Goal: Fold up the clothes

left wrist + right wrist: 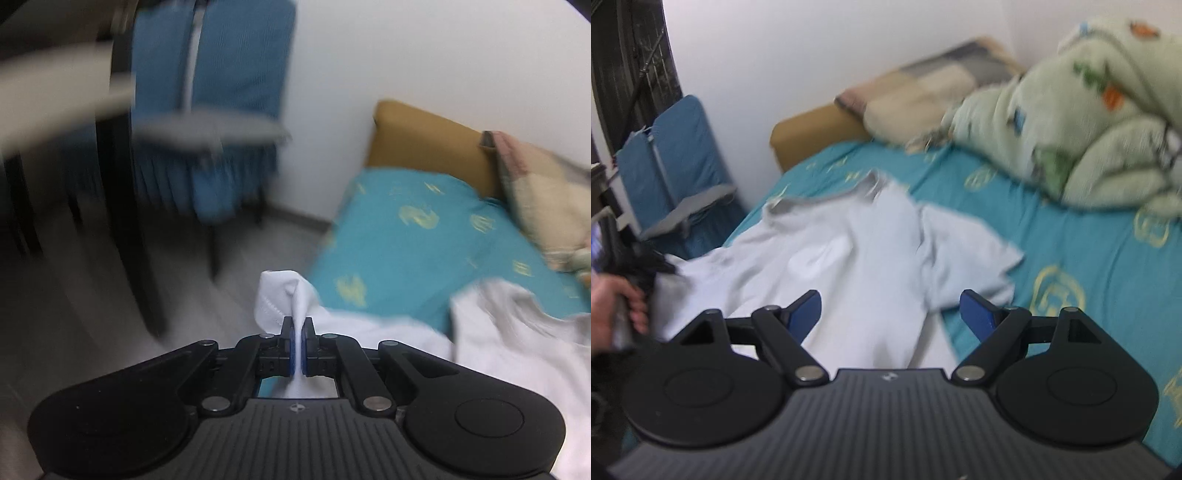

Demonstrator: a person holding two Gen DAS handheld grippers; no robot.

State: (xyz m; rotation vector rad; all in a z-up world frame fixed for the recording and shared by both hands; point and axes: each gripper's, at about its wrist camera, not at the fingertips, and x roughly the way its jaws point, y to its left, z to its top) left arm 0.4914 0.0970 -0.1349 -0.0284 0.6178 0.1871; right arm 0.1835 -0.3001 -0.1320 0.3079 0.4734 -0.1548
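Open teal sheet (1089, 266) rightward, quilt heap (1089, 122) behind, chair (221, 110) left.

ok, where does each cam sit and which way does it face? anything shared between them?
Left wrist: on the left gripper, facing the bed's left edge, floor and blue chair; its own jaws show, shut on a pinch of the white shirt.
Right wrist: on the right gripper, facing across the bed to the green blanket; own jaws open over the shirt, a hand at far left.
Shared: shirt, teal sheet, pillow, chair.

a home bedroom: bed (1071, 236), pillow (923, 96), rumpled blanket (1089, 122).
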